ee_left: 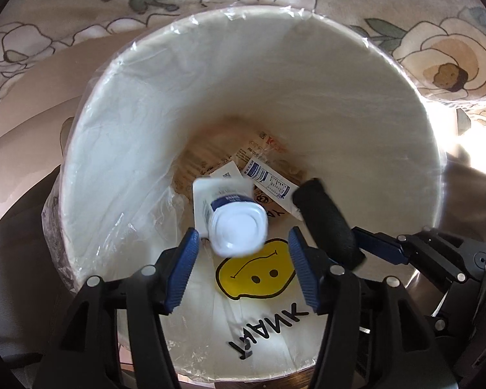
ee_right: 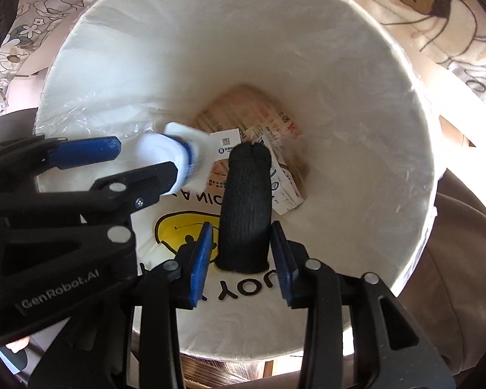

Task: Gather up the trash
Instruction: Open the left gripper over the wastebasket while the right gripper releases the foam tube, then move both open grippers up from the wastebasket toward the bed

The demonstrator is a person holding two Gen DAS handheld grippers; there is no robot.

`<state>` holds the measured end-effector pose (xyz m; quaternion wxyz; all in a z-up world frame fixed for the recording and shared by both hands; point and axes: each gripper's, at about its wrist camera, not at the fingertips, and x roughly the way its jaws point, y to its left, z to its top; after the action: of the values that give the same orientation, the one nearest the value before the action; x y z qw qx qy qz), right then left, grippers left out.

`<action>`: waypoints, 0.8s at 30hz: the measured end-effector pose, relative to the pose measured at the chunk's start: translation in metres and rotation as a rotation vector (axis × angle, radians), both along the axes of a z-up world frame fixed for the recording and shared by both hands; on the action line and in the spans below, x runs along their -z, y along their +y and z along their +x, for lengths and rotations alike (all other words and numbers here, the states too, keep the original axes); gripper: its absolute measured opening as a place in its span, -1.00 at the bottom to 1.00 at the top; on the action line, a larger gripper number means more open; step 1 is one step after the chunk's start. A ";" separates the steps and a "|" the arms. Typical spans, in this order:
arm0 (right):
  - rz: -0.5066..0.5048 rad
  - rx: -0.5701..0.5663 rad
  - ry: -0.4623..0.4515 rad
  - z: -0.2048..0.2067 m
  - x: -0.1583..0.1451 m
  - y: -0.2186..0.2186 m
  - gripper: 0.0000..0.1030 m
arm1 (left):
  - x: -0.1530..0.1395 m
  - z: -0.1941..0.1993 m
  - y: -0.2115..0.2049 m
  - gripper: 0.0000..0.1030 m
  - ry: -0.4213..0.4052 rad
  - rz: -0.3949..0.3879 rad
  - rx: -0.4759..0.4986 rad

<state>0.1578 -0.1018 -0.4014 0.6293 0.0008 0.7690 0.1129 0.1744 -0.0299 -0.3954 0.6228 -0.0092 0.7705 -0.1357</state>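
We see both grippers parted: left (ee_left: 243,253) off ribbed white cup (ee_left: 238,225) (blurred), right (ee_right: 241,259) off knit black roll (ee_right: 246,214), over lined bin (ee_left: 307,97).

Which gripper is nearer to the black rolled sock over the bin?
Right. The right gripper has the black rolled sock between its open jaws; the left gripper is beside it, around the white bottle.

Inside the bin (ee_left: 152,103), the small bottle (ee_left: 239,227) is sitting between the left tongs (ee_left: 243,269), the rolled sock (ee_right: 246,214) between the right tongs (ee_right: 243,259) (just beside them), both above wrappers (ee_right: 262,113) lying at the bottom.
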 end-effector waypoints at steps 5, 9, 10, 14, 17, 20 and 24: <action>0.001 -0.002 -0.011 -0.001 -0.004 -0.001 -0.23 | -0.004 -0.001 -0.001 0.16 -0.011 -0.003 0.007; 0.008 0.003 -0.017 -0.002 -0.005 -0.009 -0.23 | -0.011 -0.002 0.002 0.16 -0.019 -0.011 -0.005; 0.010 0.003 -0.020 -0.002 -0.005 -0.014 -0.23 | -0.013 -0.002 0.004 0.16 -0.025 -0.012 -0.008; 0.035 0.006 -0.037 -0.006 -0.016 -0.017 -0.23 | -0.036 -0.003 0.008 0.16 -0.060 -0.026 -0.011; 0.065 0.006 -0.050 -0.009 -0.032 -0.021 -0.23 | -0.058 -0.007 0.010 0.20 -0.106 -0.047 -0.005; 0.088 0.005 -0.071 -0.013 -0.050 -0.024 -0.23 | -0.086 -0.013 0.013 0.25 -0.174 -0.062 0.014; 0.127 0.000 -0.111 -0.023 -0.085 -0.034 -0.23 | -0.128 -0.024 0.019 0.29 -0.263 -0.069 0.056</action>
<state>0.1351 -0.1357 -0.3165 0.6697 0.0347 0.7240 0.1614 0.1502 -0.0105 -0.2674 0.7137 0.0088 0.6769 -0.1798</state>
